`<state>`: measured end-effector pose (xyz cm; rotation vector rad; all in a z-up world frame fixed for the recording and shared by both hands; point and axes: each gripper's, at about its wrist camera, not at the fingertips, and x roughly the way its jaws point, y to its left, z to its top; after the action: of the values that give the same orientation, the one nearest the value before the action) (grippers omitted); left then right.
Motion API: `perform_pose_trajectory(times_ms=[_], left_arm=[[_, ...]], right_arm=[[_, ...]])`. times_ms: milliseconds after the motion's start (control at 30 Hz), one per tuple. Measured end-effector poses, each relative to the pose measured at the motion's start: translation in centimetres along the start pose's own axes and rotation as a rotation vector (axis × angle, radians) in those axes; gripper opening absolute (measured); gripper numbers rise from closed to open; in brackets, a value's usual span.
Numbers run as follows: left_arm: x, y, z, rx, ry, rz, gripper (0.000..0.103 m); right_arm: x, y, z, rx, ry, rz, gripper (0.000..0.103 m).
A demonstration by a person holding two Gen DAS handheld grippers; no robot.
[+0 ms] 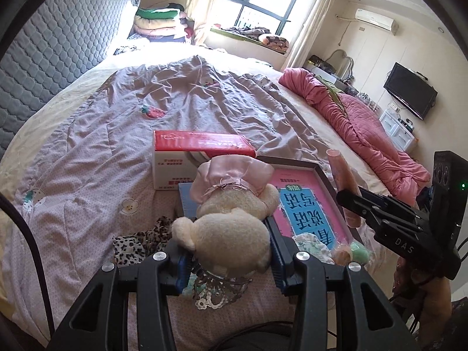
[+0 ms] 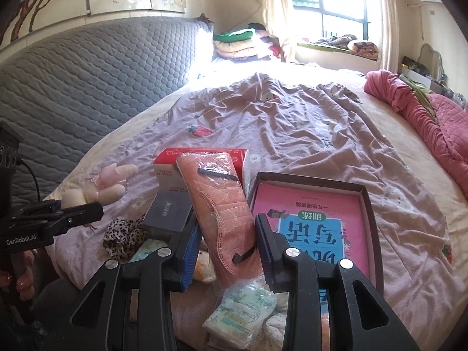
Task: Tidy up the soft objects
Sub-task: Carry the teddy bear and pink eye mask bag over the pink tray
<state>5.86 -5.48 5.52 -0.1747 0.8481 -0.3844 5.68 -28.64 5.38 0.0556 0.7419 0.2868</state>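
While the left gripper point(image 1: 231, 259) is clenching its jaws on a cream stuffed toy point(image 1: 231, 219) in a pink dress, holding it above the bed point(image 1: 87, 152), a red and white box point(image 1: 187, 158) is lying just beyond. Further right, the right gripper point(image 2: 226, 256) is grasping a pack of pink face masks point(image 2: 222, 204) beside an open box point(image 2: 369, 204) holding a pink book point(image 2: 310, 219).

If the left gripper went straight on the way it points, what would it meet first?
The left gripper is shut on a plush bear. Straight beyond the bear sits the red-and-white box on the quilt, likely first in line, though depth is unclear.
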Motion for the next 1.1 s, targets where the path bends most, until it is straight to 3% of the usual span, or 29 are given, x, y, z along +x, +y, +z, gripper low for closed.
perform_pose_trajectory(times_ms=[600, 1100], left_arm=[[1.6, -7.3, -0.1, 0.138, 0.045, -0.022, 0.044], [6.3, -11.3, -1.6, 0.210, 0.135, -0.029, 0.044]], right_arm=[[-3.6, -5.5, -1.3, 0.129, -0.072, -0.062, 0.038], [-3.9, -11.5, -4.5, 0.286, -0.066, -0.145, 0.038]])
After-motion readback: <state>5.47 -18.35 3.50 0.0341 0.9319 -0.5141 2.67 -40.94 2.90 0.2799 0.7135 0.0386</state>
